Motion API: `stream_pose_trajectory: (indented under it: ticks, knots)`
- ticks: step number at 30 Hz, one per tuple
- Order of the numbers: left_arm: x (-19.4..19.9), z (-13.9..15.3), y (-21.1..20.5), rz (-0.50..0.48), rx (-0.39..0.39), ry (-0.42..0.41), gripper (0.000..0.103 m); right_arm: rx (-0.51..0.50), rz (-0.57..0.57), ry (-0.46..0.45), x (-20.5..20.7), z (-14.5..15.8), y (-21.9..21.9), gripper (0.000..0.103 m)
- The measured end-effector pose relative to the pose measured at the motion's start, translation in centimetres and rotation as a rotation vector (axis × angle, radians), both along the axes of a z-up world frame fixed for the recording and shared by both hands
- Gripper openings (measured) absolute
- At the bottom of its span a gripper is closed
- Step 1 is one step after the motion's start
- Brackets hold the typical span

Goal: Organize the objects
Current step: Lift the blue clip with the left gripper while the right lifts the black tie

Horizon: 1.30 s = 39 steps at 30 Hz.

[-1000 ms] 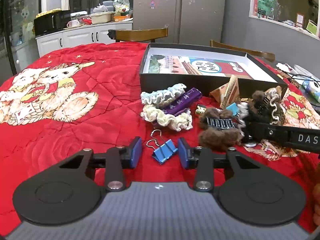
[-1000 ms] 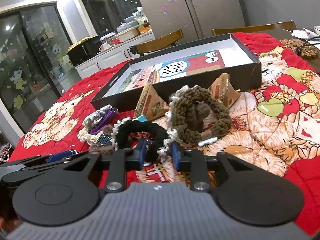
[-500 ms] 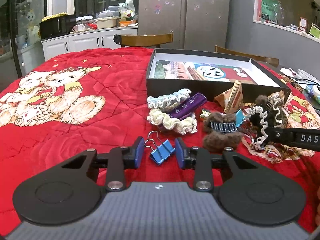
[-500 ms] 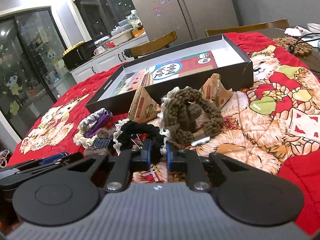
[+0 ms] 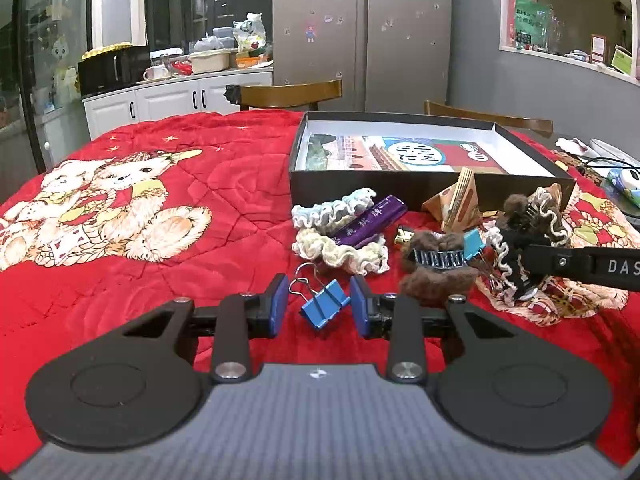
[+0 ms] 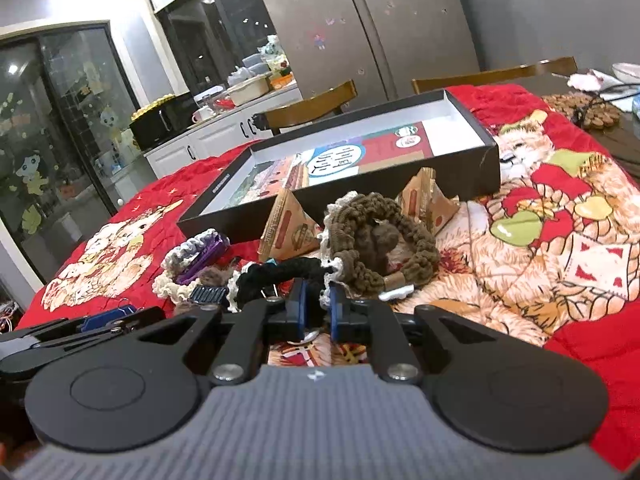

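Note:
A blue binder clip (image 5: 322, 306) lies on the red quilt between the pads of my left gripper (image 5: 319, 306), which is open; neither pad presses it. My right gripper (image 6: 319, 308) is shut on a black scrunchie with a white lace edge (image 6: 280, 276). In the left wrist view that scrunchie (image 5: 510, 248) stands pinched at the tip of the right gripper (image 5: 522, 258), which reaches in from the right. Behind the pile is an open black box (image 5: 400, 196) with a printed sheet on its floor.
A brown braided scrunchie (image 6: 416, 240), a furry brown hair claw (image 5: 436, 276), two pale scrunchies (image 5: 336, 250), a purple bar (image 5: 370, 220) and triangular packets (image 5: 456, 204) crowd the box front. Wooden chairs (image 5: 288, 94) stand beyond the table's far edge.
The right gripper's jaws have narrowed and shut on the black scrunchie, pulling it upright. The left gripper stays in place around the blue clip.

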<state>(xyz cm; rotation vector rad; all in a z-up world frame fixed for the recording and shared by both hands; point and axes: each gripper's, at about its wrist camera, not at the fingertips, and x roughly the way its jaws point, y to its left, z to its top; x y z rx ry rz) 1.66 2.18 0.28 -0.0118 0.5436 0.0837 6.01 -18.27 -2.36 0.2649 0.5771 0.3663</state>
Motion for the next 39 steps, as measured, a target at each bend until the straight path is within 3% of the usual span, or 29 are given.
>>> stream_pose_trajectory:
  ticks: [11, 24, 31, 35, 39]
  knots:
    - [-0.5, 0.2, -0.1, 0.015, 0.012, -0.029, 0.039, 0.003, 0.018, -0.070, -0.8, 1.0, 0.0, 0.013]
    - [-0.5, 0.2, -0.2, 0.017, 0.026, -0.033, 0.039, 0.000, 0.024, -0.073, -0.7, 1.3, -0.1, 0.013]
    - [-0.4, 0.3, -0.4, 0.017, 0.042, -0.030, 0.039, 0.007, 0.026, -0.105, -1.0, 2.6, -0.1, 0.013]
    - [0.1, 0.3, -0.9, 0.047, 0.098, -0.005, 0.039, 0.008, 0.011, -0.112, -1.0, 3.3, 0.6, 0.013]
    - [0.3, 0.4, -0.7, 0.042, 0.085, 0.011, 0.039, 0.006, -0.009, -0.115, -1.2, 4.1, 1.4, 0.013]
